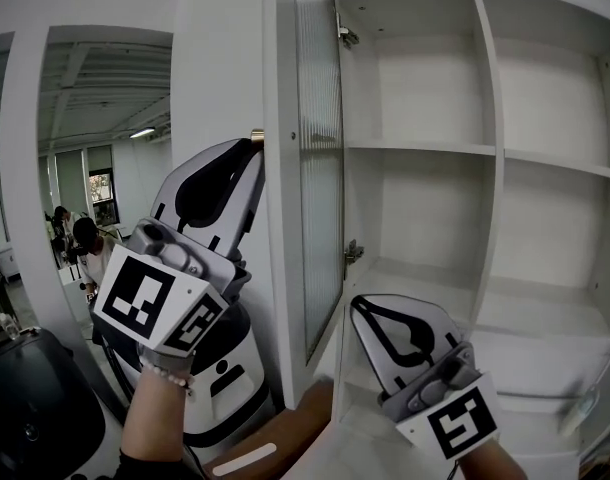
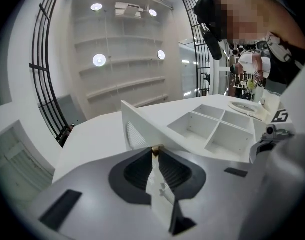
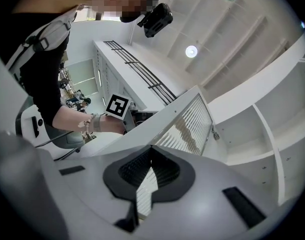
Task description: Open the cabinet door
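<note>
Door-swing step, judged well advanced: the one cabinet door, ribbed-glass, stands edge-on at 12 o'clock, baring the shelves. The left gripper, at 9 o'clock, has its jaws pinching the single brass knob. The right gripper, at 5 o'clock, has its jaws pressed together, empty. The next move calls for pulling wider, then release. Two hinges show.

White cabinet, level shelves, upright divider splitting them into compartments
</note>
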`<state>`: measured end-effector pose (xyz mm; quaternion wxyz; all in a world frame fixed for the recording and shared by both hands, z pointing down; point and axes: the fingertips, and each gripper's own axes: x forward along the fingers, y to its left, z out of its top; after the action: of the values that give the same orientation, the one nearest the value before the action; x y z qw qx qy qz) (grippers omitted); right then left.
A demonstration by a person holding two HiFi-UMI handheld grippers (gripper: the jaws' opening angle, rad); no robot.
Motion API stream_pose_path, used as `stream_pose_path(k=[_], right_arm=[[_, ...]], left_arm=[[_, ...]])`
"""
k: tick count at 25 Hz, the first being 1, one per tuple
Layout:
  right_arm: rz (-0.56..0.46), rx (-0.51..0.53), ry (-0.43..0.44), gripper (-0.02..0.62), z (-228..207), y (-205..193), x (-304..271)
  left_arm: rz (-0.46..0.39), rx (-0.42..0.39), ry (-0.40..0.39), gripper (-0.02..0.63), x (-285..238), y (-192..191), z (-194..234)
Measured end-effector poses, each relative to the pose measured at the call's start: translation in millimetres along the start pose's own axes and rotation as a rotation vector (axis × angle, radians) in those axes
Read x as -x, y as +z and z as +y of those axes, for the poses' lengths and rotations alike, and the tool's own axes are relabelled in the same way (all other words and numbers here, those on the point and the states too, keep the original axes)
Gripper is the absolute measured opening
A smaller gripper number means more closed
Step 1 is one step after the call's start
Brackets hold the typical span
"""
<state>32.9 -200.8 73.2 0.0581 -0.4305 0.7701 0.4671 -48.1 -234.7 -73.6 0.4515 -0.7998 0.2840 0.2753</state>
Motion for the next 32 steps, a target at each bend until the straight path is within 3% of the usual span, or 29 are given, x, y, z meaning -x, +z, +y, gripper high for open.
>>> stream_pose_path(k=[12,32], right_arm=[[-0.047,-0.044,0.044,0.000,23.7,-4.8,-24.0],[-0.067,-0.082,0.071,0.000,31.6,-24.0,-40.7]], left_arm=[[0.086,-0.013,0.098,0.032,26.8,-22.9,48.0],[0.131,-0.123,0.148,0.000,42.2,-32.0,59.2]])
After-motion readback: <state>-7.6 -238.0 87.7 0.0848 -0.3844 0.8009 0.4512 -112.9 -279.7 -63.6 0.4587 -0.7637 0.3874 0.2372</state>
